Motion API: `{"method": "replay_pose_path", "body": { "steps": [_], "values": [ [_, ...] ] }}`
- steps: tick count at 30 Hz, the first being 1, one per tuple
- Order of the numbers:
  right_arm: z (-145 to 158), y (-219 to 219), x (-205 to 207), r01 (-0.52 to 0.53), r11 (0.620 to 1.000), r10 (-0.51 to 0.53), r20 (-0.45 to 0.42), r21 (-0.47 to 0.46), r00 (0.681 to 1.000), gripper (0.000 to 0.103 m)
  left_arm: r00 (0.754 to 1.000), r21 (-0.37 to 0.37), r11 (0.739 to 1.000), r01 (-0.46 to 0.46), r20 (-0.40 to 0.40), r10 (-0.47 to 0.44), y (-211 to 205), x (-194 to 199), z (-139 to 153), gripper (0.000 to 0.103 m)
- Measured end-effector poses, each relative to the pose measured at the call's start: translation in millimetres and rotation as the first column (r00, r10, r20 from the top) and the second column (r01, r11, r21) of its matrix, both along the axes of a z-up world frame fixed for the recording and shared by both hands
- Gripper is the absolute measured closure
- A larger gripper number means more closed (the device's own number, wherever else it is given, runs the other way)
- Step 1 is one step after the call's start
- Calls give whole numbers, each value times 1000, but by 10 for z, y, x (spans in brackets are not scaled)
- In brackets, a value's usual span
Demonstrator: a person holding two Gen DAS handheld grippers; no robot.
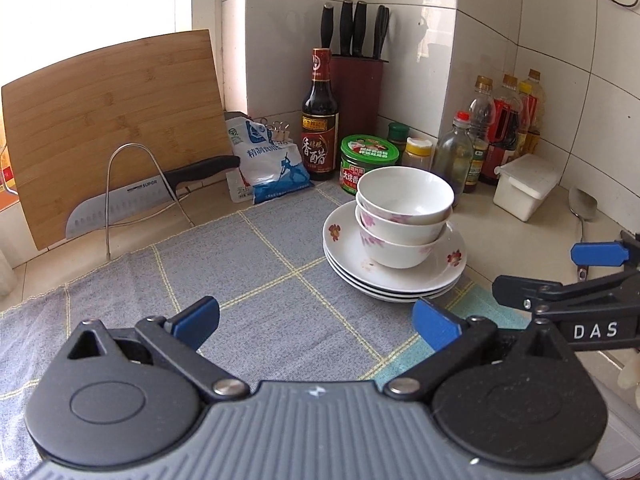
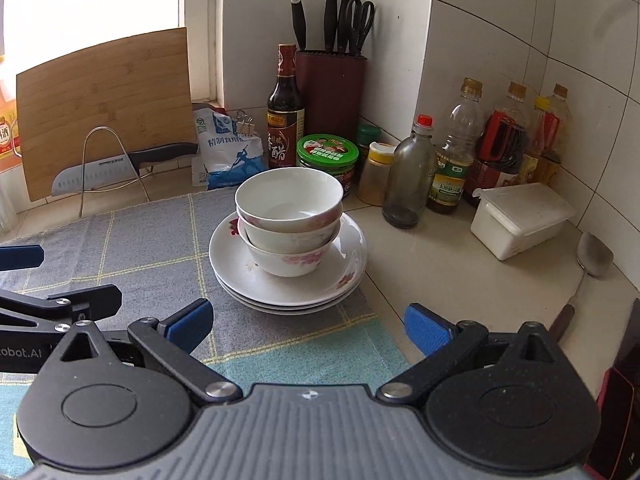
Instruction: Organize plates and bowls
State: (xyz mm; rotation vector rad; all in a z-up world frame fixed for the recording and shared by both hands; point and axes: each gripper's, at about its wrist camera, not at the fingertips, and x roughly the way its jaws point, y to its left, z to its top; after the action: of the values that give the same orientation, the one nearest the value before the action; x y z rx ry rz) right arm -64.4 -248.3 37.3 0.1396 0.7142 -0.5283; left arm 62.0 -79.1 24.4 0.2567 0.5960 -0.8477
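Observation:
Three white bowls (image 1: 404, 204) (image 2: 289, 204) with pink flowers are nested on a stack of three white plates (image 1: 348, 256) (image 2: 236, 268). The stack rests at the far right edge of a grey checked cloth (image 1: 240, 280) (image 2: 132, 248). My left gripper (image 1: 316, 320) hovers open over the cloth, in front and left of the stack, holding nothing. My right gripper (image 2: 308, 322) is open too, just in front of the plates, with nothing between its blue pads. In the left wrist view the right gripper (image 1: 560, 276) also shows at the right edge.
A bamboo cutting board (image 1: 112, 132), a knife (image 1: 140, 196) on a wire rack, a salt bag (image 1: 268, 160), a vinegar bottle (image 1: 320, 120), a green-lidded jar (image 2: 327, 156), a knife block (image 2: 330, 92), several bottles (image 2: 496, 148), a white lidded box (image 2: 520, 220) and a spoon (image 2: 588, 268) crowd the tiled corner.

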Motion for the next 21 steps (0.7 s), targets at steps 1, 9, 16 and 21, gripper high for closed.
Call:
{"method": "replay_pose_path", "body": {
  "steps": [1,9,16,21],
  "values": [
    [20,-5,-5,5,1000,-5,5,-2,1000,0,1000,-2,1000,-4,-5,4,-7,4,11,1],
    [79,-5,-32,23,1000,-23,19,-1,1000,0,999,10,999,-44,-10,44,-37,-2,28,1],
    [85,7,-8,24,1000,-24,19,-1,1000,0,998,18,998,-58,-12,58,-27,6,34,1],
    [95,15,-3,25,1000,-25,22,-2,999,0,998,21,998,-60,-19,60,-26,16,33,1]
  ]
}}
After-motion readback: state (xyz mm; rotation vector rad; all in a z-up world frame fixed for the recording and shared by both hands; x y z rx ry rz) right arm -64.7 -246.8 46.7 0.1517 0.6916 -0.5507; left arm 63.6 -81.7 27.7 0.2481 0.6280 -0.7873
